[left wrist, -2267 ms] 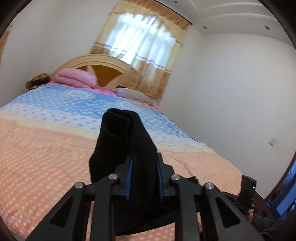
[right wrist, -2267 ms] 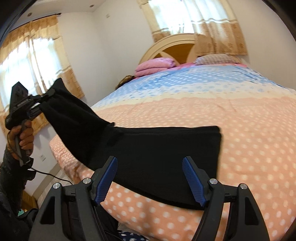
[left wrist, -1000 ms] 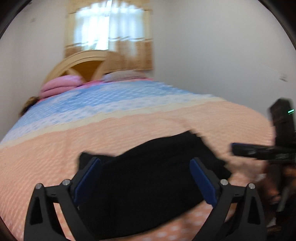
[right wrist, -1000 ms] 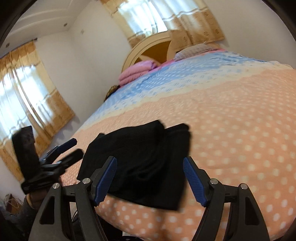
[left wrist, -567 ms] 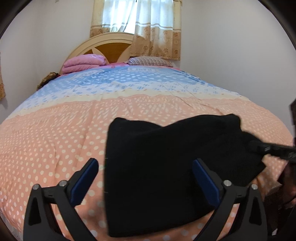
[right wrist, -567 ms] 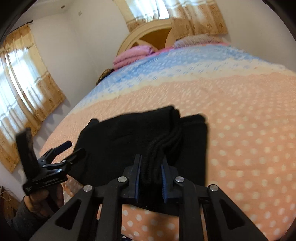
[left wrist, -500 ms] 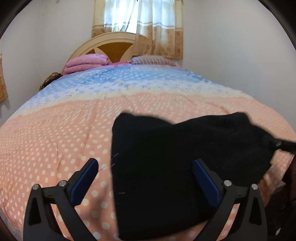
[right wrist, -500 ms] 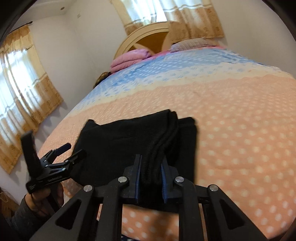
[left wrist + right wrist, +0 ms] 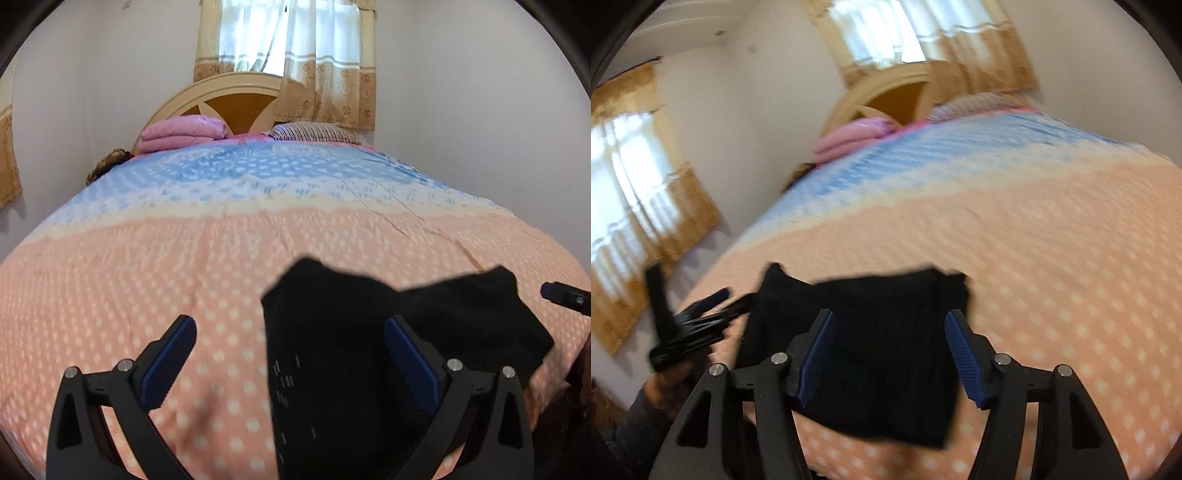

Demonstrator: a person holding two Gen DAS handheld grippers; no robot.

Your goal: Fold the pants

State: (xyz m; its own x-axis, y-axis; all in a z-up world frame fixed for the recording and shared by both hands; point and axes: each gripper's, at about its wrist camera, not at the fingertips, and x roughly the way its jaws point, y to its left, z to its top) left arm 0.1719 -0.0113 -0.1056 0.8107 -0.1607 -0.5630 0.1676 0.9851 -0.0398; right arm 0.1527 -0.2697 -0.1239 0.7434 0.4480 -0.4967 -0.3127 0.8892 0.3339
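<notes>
The black pants (image 9: 343,354) lie folded into a compact bundle on the peach dotted bedspread (image 9: 147,266) near the bed's front edge. My left gripper (image 9: 291,339) is open and empty, with the bundle's left edge between its fingers. In the right wrist view the pants (image 9: 882,354) lie under my right gripper (image 9: 886,325), which is open with its blue pads (image 9: 960,354) on either side of the bundle. The left gripper also shows in the right wrist view (image 9: 701,317), to the left of the pants. The right wrist view is blurred.
A folded pink quilt (image 9: 181,134) and a striped pillow (image 9: 310,132) lie at the wooden headboard (image 9: 221,99). A curtained window (image 9: 288,55) is behind it. The right gripper's tip (image 9: 565,295) shows at the bed's right side.
The right gripper, shut on the pants' folded edge half a second ago, has opened and let go. The left gripper stayed open and shifted left; the bundle now sits more to its right.
</notes>
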